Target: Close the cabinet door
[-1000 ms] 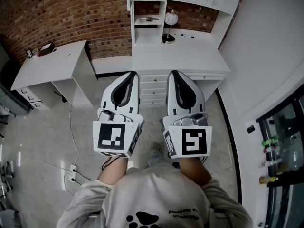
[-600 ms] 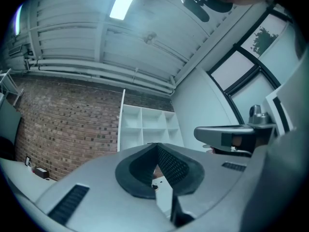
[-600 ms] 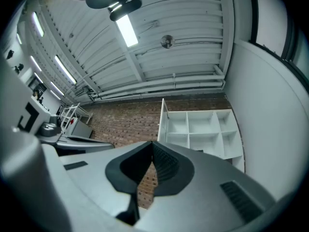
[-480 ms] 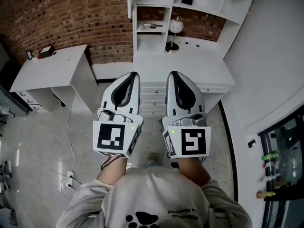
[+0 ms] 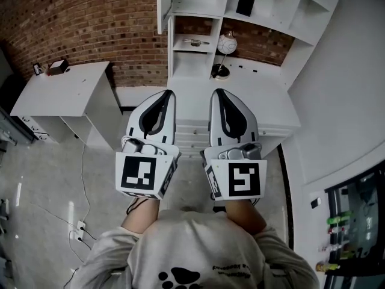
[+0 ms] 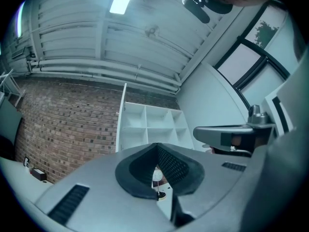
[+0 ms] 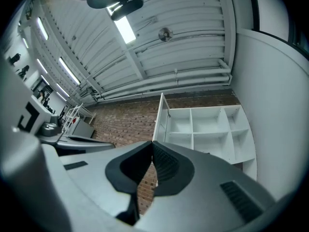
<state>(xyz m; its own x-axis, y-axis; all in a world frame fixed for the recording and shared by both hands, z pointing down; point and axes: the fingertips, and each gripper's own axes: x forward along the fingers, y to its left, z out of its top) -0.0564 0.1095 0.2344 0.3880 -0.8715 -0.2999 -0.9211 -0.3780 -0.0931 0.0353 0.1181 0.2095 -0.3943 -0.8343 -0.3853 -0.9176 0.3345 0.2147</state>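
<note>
The tall white cabinet door (image 5: 161,8) stands swung out at the left edge of the white cubby shelf unit (image 5: 274,8), seen nearly edge-on from the head view, and it is not yet closed. Both tools are well short of it. The left gripper (image 5: 170,93) and the right gripper (image 5: 216,91) are held side by side and level with each other, pointing towards the furniture. Each has its jaws pressed together with nothing between them. That probably suits the job, since a door like this is pushed rather than grasped, and a closed tip makes a firm nudging point. The left one sits nearer the door's side, so it looks the likelier to do the pushing. The shelf unit rests on a white desk surface (image 5: 264,104) with a stack of white drawers (image 5: 191,136) below. A round white ornament on a thin stand (image 5: 227,43) stands on the surface, and a small black box (image 5: 245,5) sits in an upper cubby. Behind runs a red brick wall (image 5: 90,17), with a separate low white table (image 5: 57,89) to the left. A cable trails over the pale tiled floor (image 5: 42,179).
</note>
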